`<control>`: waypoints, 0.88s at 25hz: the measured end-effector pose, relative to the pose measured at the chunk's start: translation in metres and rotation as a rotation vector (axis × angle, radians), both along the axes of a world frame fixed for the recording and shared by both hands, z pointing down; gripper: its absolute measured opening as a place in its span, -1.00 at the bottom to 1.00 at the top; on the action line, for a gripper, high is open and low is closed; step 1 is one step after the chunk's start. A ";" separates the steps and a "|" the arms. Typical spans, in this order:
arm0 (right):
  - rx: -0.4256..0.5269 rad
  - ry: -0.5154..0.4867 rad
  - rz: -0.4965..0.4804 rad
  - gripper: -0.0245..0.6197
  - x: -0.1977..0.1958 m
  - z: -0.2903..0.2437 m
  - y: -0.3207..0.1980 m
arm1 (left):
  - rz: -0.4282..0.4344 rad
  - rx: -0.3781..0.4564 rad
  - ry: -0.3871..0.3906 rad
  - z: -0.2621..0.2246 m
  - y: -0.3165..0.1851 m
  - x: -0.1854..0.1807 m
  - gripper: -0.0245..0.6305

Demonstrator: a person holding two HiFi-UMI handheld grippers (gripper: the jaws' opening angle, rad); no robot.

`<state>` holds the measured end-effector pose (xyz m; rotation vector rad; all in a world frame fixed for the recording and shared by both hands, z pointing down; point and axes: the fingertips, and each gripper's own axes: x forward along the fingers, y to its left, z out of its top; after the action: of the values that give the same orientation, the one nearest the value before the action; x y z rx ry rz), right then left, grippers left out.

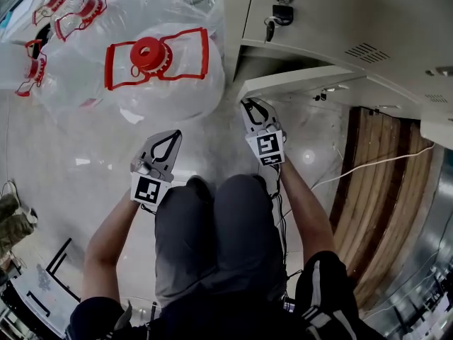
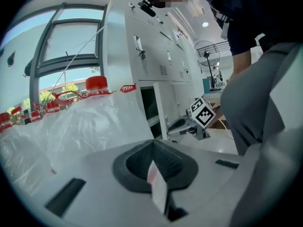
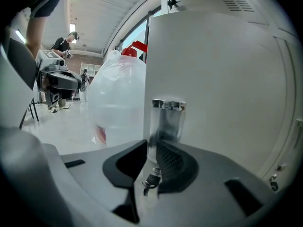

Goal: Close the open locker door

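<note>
- Head view: the open locker door (image 1: 318, 82) juts from the lockers (image 1: 340, 20) toward the person. Its free edge is at the tip of the right hand-held gripper (image 1: 248, 105). The left hand-held gripper (image 1: 172, 134) hangs well apart, near the bagged bottles (image 1: 159, 62), so the right is plainly the nearer.
- Left gripper view: the left hand-held gripper (image 2: 154, 143) has its jaws together. The door (image 2: 160, 108) stands ahead and to the right, with the right hand-held gripper (image 2: 182, 125) at its edge.
- Right gripper view: the right hand-held gripper (image 3: 150, 150) has its jaws nearly together, apparently pinching the door's (image 3: 218, 89) upright free edge below the latch plate (image 3: 168, 115). A key (image 3: 151, 181) dangles between them. Closing probably means swinging that edge toward the lockers.
</note>
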<state>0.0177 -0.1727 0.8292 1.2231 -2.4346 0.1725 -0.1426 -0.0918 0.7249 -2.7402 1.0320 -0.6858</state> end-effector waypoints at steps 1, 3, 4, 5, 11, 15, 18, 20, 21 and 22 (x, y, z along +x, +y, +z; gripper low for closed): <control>0.004 0.001 0.003 -0.73 0.000 0.000 -0.001 | 0.006 0.001 0.000 0.001 0.000 0.000 -0.91; 0.012 0.003 0.006 -0.74 0.000 0.000 -0.003 | 0.022 0.002 -0.001 0.001 0.001 0.001 -0.91; 0.014 0.001 0.006 -0.74 0.000 0.000 -0.003 | 0.029 0.001 0.000 0.000 0.002 0.001 -0.91; 0.017 -0.003 0.006 -0.74 0.000 -0.001 -0.004 | 0.036 0.000 -0.001 0.000 0.002 0.001 -0.91; 0.039 -0.017 0.014 -0.76 -0.001 -0.001 -0.011 | 0.050 -0.013 -0.027 0.003 0.005 -0.006 -0.91; 0.078 0.005 0.044 -0.76 -0.002 -0.001 -0.020 | 0.042 -0.006 -0.032 0.004 0.005 -0.012 -0.91; 0.095 0.011 0.056 -0.76 -0.003 -0.002 -0.025 | 0.043 -0.011 -0.038 0.006 0.006 -0.013 -0.91; 0.099 0.012 0.054 -0.77 -0.003 -0.002 -0.027 | 0.044 -0.017 -0.038 0.007 0.007 -0.013 -0.91; 0.103 0.019 0.053 -0.77 -0.003 -0.002 -0.027 | 0.044 -0.018 -0.038 0.007 0.007 -0.013 -0.91; 0.107 0.030 0.053 -0.77 -0.003 -0.001 -0.029 | 0.045 -0.016 -0.038 0.007 0.007 -0.013 -0.91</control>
<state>0.0143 -0.2015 0.8279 1.3279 -2.4145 0.0389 -0.1555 -0.0852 0.7315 -2.7437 0.9583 -0.7400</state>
